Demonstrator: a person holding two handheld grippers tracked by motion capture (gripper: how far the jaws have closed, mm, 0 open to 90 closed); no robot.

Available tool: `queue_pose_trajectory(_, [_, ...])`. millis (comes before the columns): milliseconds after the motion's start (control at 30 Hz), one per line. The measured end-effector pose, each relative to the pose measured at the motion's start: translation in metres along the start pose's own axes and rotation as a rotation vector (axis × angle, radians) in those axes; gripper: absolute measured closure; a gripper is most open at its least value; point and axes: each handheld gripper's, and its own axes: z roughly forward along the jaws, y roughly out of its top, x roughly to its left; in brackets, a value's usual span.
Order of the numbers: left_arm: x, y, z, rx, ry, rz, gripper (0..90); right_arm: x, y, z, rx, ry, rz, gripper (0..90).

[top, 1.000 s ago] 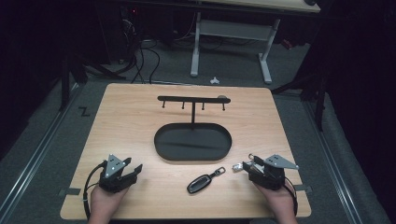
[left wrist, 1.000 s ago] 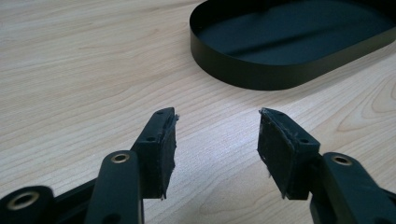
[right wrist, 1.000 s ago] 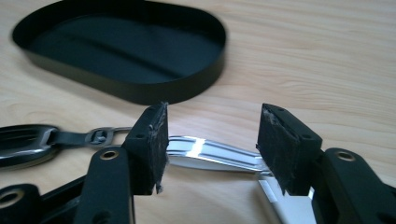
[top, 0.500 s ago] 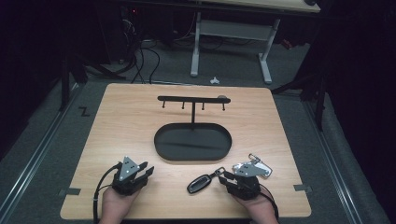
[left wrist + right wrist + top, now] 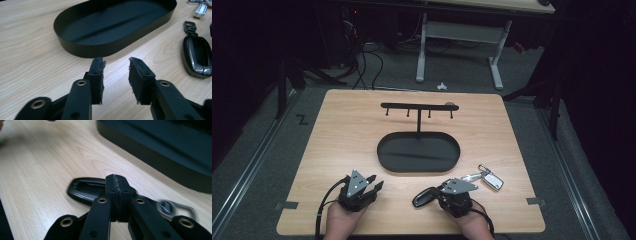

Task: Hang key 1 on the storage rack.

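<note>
Across the high view, the wooden table (image 5: 342, 130) is the largest item, and we note the black oval tray (image 5: 381, 155) at its centre with the hook rack (image 5: 412, 105) standing above the tray's far rim. Below the tray, toward the bottom edge, we find the left gripper (image 5: 374, 181) at lower left of centre and the right gripper (image 5: 435, 192) at lower right of centre. The black key fob (image 5: 422, 198) lies flat on the table between them, directly at the tips of the right gripper and well apart from the left one, so we judge the right hand the nearer by far. The fob's long axis runs roughly across the frame, tilted up to the right, in line with the right gripper's reach. We read the right gripper (image 5: 116, 181) as clenched: its own view shows the pads pressed together with the fob (image 5: 85, 188) just behind them, and we cannot tell whether anything thin is pinched. The left gripper (image 5: 116, 65) stands released, pads a narrow gap apart and empty. Its view adds the fob (image 5: 196, 56) lengthwise at right, clear of the tray (image 5: 82, 48). A silver key tag (image 5: 492, 179) lies to the right.
</note>
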Motion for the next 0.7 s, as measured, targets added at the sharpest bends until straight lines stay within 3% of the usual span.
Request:
queue_pose_trajectory(200, [0.008,-0.003,-0.003,-0.011,0.038,-0.003,50.4,0.016,0.003,0.016,0.046,0.037,-0.045,90.0])
queue_pose_trajectory(300, [0.014,-0.005,-0.005,-0.023,0.048,-0.022,47.1,0.017,0.002,0.017,0.052,0.042,-0.05,90.0])
queue_pose_trajectory(500, [0.022,-0.008,-0.009,-0.036,0.052,-0.054,44.7,0.015,-0.006,0.009,0.073,0.056,-0.033,90.0])
queue_pose_trajectory(700, [0.024,-0.003,-0.006,-0.06,0.04,-0.055,44.0,0.009,-0.018,-0.01,0.08,0.025,-0.03,90.0])
